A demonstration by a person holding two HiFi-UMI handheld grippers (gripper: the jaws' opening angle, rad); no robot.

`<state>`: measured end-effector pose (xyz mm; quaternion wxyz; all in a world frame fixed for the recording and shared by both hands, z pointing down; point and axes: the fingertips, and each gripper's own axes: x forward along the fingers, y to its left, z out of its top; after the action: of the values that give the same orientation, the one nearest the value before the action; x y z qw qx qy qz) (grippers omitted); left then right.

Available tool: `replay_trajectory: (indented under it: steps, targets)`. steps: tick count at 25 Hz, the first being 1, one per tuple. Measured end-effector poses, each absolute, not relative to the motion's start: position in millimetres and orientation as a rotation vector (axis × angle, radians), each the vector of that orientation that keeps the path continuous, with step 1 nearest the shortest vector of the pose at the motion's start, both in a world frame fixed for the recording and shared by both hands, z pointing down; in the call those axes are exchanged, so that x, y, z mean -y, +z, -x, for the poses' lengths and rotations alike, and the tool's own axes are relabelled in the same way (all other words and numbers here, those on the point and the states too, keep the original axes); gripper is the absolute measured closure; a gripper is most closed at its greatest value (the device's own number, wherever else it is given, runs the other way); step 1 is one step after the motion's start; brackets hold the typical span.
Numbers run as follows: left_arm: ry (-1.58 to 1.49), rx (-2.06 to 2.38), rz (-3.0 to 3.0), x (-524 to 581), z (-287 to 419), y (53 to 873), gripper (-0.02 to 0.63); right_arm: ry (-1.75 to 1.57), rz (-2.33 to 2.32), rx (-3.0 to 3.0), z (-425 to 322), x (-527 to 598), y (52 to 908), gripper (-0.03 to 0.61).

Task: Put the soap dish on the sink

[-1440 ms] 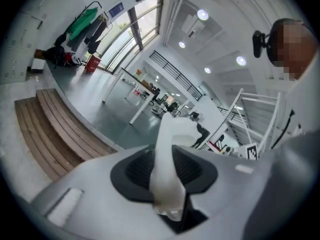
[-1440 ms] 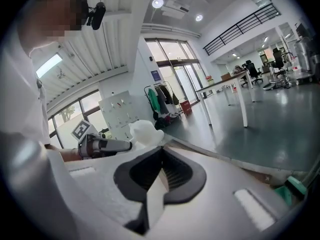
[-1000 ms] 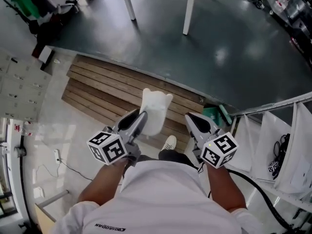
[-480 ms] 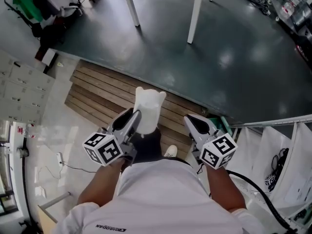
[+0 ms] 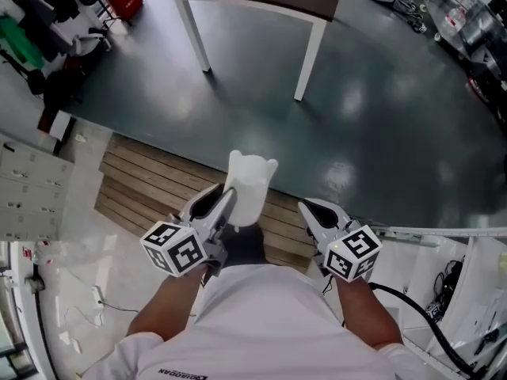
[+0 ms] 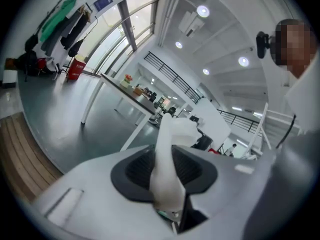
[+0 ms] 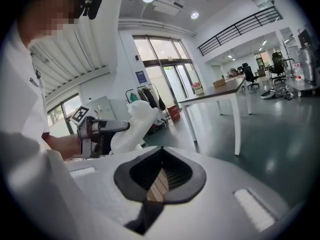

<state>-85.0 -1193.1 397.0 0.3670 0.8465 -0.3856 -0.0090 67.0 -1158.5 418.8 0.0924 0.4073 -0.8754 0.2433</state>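
The soap dish (image 5: 250, 184) is a white moulded piece with two small ears at its top. It stands upright between the jaws of my left gripper (image 5: 226, 202), which is shut on its lower part. In the left gripper view the soap dish (image 6: 167, 159) rises out of the left gripper (image 6: 167, 186), pinched by both black pads. My right gripper (image 5: 311, 210) hangs level with it to the right, slightly open and holding nothing. Through the right gripper (image 7: 161, 181) I see only wooden boards, with the soap dish (image 7: 134, 123) off to its left. No sink is in view.
Below me lies wooden decking (image 5: 146, 172), and beyond it a dark green floor (image 5: 380, 117). A table with white legs (image 5: 310, 50) stands ahead. White cabinets (image 5: 24, 200) line the left, a white rail (image 5: 444, 233) the right. Clothes hang at the far left (image 5: 24, 30).
Both grippers have travelled forward over the decking toward the dark floor, and the table has come closer. The left gripper still holds the soap dish the same way.
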Motion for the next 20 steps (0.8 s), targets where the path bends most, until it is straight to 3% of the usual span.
replay_trajectory:
  steps: [12,20]
  targets:
    - [-0.041,0.862,-2.239,1336.3,100.3,311.5,0.494,0.664,-1.286,2.581,-27.9,1295.9,320.1,0.577]
    - [-0.023,0.818,-2.220,1379.4,96.1,319.3,0.494,0.631,-1.392,2.560,-38.8,1338.2,307.1,0.577]
